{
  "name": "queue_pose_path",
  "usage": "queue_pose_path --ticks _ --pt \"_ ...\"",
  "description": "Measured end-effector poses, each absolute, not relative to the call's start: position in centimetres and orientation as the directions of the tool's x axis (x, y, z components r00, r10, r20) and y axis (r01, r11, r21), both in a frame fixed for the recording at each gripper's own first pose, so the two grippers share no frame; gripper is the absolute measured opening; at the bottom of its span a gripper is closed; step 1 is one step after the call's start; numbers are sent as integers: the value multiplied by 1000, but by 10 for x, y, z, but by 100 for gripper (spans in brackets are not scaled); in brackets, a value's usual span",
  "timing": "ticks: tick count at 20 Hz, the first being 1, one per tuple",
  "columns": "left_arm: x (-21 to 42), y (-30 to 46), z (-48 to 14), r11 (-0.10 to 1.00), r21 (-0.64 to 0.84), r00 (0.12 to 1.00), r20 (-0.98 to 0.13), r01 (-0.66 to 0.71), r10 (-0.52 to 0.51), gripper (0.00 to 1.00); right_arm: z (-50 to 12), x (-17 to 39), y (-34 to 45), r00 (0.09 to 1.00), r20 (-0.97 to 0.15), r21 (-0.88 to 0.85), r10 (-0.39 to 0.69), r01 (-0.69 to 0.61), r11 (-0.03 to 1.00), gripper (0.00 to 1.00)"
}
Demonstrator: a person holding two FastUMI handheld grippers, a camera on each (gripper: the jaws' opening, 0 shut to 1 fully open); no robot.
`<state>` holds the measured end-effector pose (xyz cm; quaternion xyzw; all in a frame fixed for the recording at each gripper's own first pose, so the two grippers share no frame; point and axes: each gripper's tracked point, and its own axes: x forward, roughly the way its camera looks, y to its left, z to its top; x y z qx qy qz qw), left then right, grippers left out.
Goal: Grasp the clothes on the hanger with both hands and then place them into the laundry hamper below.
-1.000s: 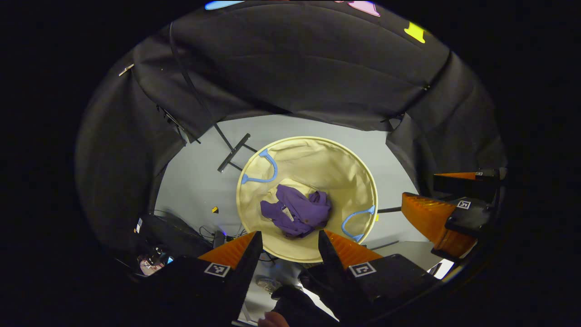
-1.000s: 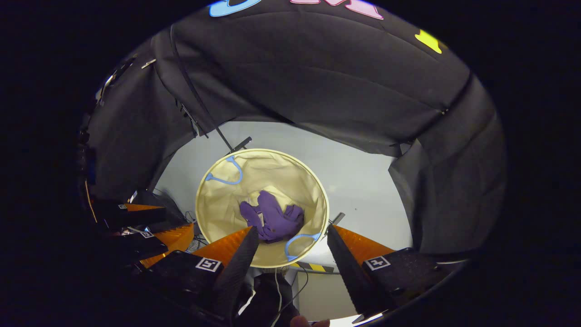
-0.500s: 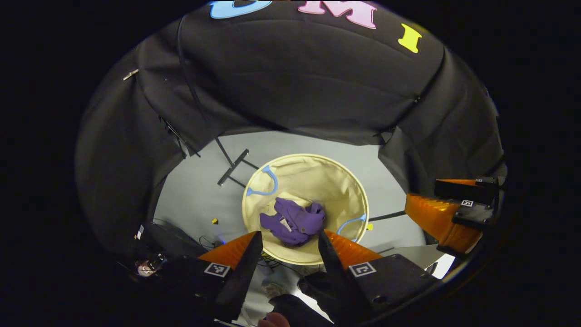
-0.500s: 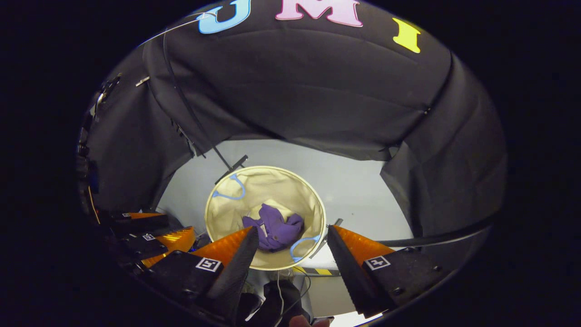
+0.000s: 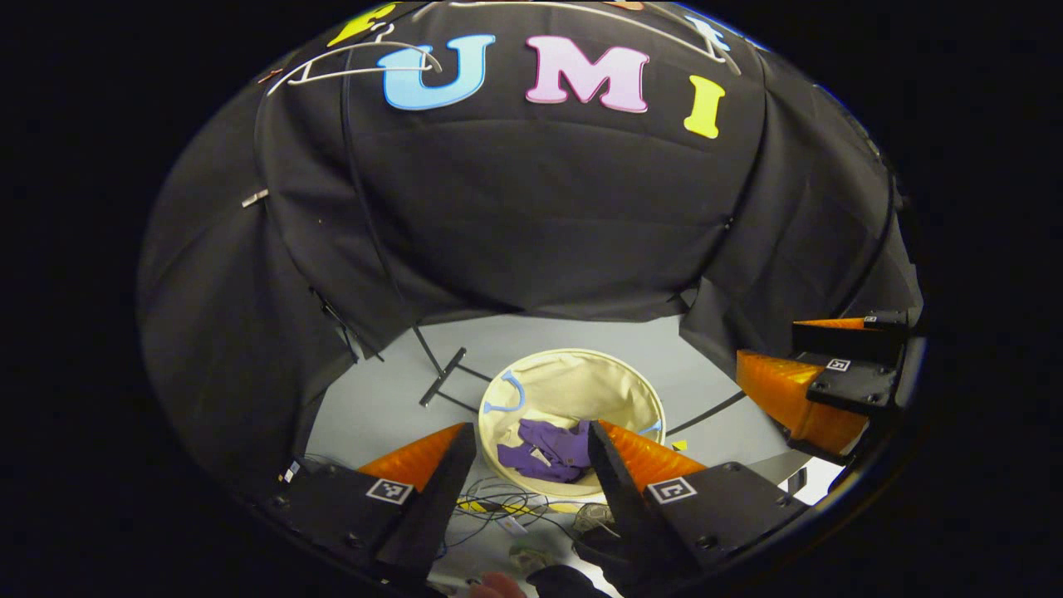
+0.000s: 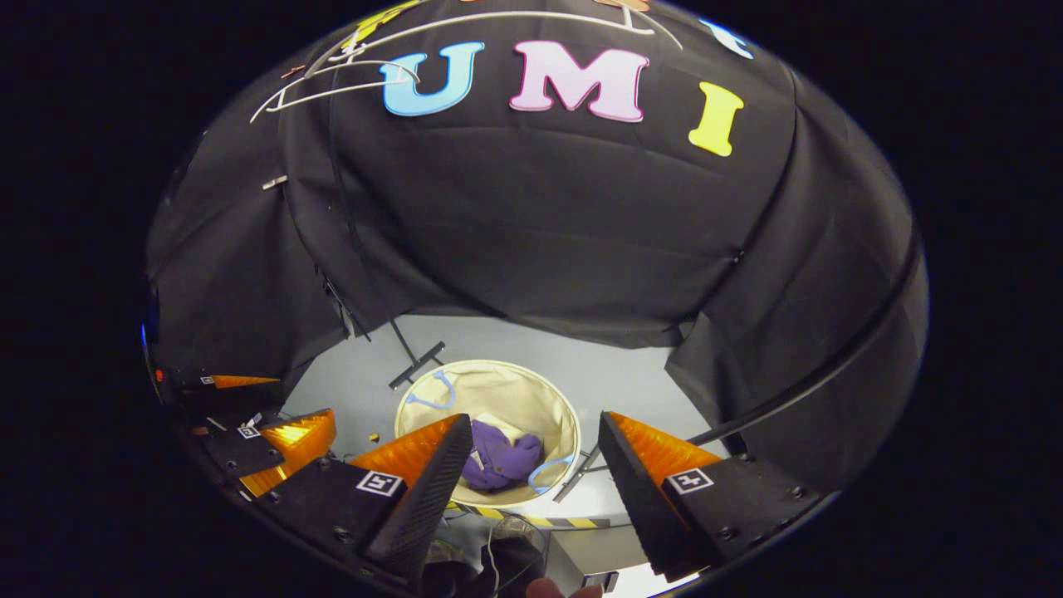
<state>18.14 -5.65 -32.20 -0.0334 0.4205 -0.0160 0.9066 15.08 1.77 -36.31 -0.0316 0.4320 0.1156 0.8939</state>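
A purple garment (image 5: 548,453) lies crumpled at the bottom of the round cream laundry hamper (image 5: 573,386), which has blue handles. My left gripper (image 5: 530,432) is open and empty, high above the hamper. My right gripper (image 5: 768,342) stands open at the right edge of the left gripper view. In the right gripper view the purple garment (image 6: 498,461) rests inside the hamper (image 6: 498,399), below my open, empty right gripper (image 6: 533,419). The left gripper (image 6: 303,399) sits open at the lower left there. Bare white hangers (image 5: 365,66) hang at the top.
The hamper stands on a pale grey floor (image 5: 374,415) enclosed by black cloth walls. A black rack foot (image 5: 448,378) lies left of the hamper. Loose cables (image 5: 498,502) and striped tape (image 6: 531,519) lie near the hamper's near side. Bare hangers (image 6: 349,71) hang overhead.
Both grippers have risen and tilted up. The hamper now looks smaller and lower in both views, and the bare hangers have come into sight at the top. The garment has not moved.
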Motion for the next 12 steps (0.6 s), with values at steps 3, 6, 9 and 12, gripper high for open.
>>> queue_pose_path --ticks 3,6,9,12 --pt "172 -52 -286 995 -101 698 -712 13 -82 87 -326 144 21 650 -740 45 174 -211 977 100" --pt "164 -44 -251 993 -112 741 -664 27 -95 87 -288 139 26 705 -689 41 166 -191 981 100" --pt "156 -39 -216 991 -130 787 -607 35 -107 87 -247 136 34 765 -623 39 162 -176 984 100" --pt "152 -34 -176 987 -153 830 -545 43 -121 87 -202 126 39 820 -551 46 157 -159 986 99"
